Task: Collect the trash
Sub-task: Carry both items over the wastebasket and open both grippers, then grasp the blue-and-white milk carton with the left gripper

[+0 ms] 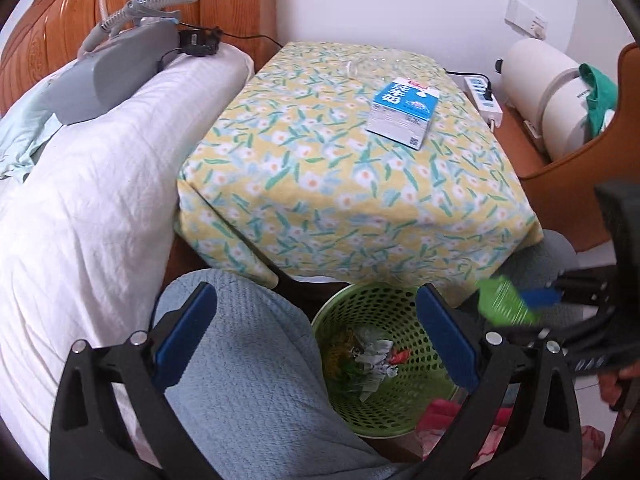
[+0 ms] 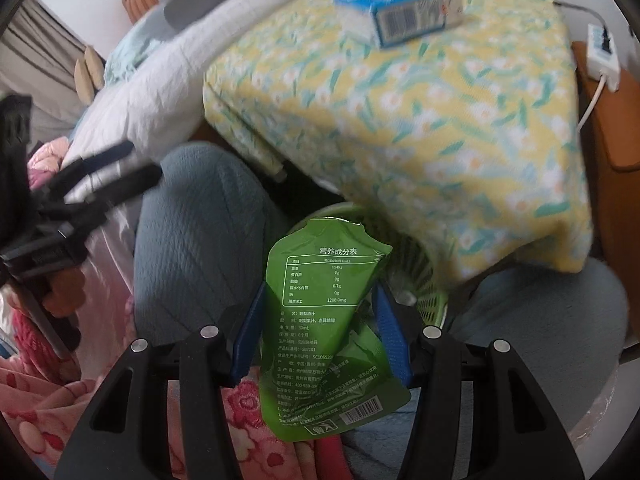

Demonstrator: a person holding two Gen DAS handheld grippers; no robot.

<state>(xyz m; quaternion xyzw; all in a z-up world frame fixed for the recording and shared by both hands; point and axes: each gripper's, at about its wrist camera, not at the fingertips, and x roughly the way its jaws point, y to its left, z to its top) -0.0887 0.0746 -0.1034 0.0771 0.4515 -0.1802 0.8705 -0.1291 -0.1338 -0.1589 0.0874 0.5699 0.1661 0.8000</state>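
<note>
The right gripper [image 2: 320, 332] has its pads closed on a green pouch [image 2: 324, 320], and the job now looks like getting that pouch over the bin [image 1: 424, 312] on the floor between the person's knees. Best, I'd say, to bring it above the middle of the opening and low before letting go, since the pouch is light, crumpled and could catch the rim or the cloth [image 1: 344, 184] overhanging part of it. The left gripper [image 1: 316, 332] hangs spread wide over the bin with nothing in it. The bin already holds crumpled paper [image 1: 374, 360] and other scraps. A blue carton [image 1: 404, 114] lies on the cloth, not collected yet.
</note>
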